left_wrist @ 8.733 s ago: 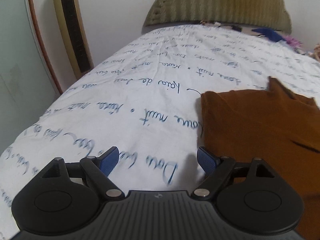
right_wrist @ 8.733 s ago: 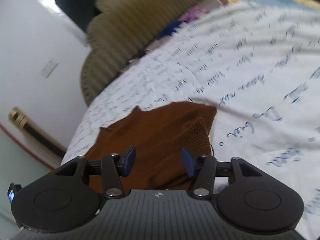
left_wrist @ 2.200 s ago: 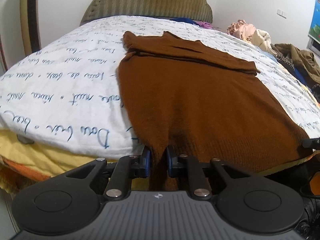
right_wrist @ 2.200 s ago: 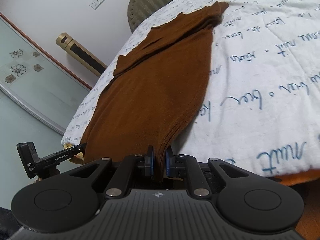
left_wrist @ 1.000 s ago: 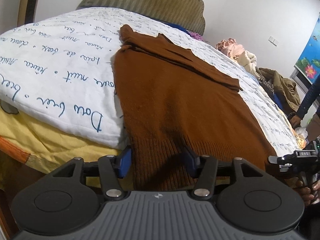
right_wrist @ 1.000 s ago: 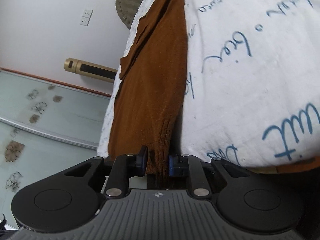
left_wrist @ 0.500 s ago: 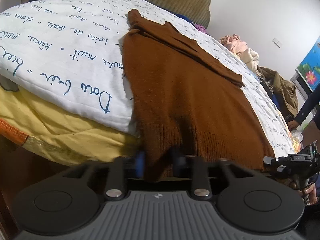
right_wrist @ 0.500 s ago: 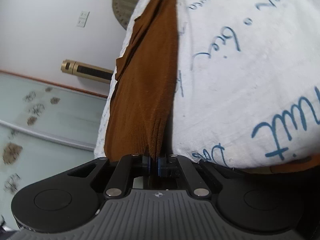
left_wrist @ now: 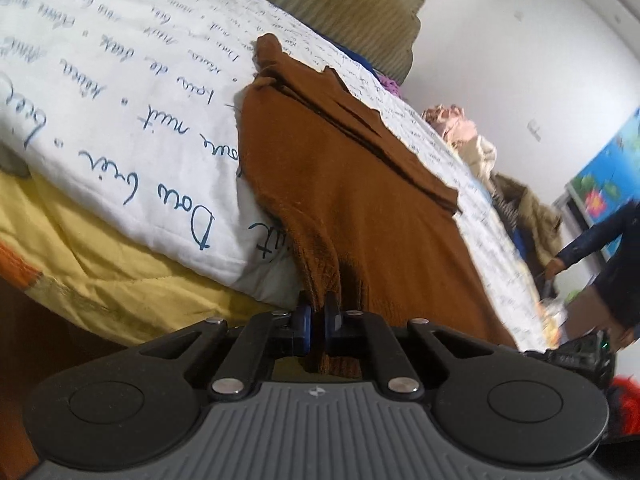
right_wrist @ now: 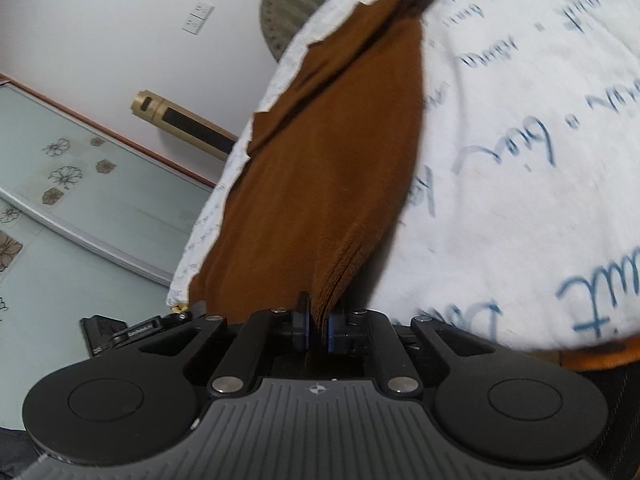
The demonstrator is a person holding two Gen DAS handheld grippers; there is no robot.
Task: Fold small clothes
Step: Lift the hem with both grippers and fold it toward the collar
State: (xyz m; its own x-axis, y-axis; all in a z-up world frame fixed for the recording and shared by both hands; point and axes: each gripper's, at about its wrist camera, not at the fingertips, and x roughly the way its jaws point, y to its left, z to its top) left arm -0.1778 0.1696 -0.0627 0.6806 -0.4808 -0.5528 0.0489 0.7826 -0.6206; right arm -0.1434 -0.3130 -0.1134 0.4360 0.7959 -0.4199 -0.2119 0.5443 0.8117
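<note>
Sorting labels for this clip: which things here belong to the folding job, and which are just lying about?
Part of the job:
brown sweater
left gripper, shut on its hem
right gripper, shut on its hem
white bedspread under it

Lying about:
clothes pile
headboard
gold tower unit

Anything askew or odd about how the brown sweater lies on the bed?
Mostly fine: the brown sweater lies flat, sleeves folded across its far end. Its ribbed hem hangs over the bed edge, pinched by the left gripper and right gripper.
</note>
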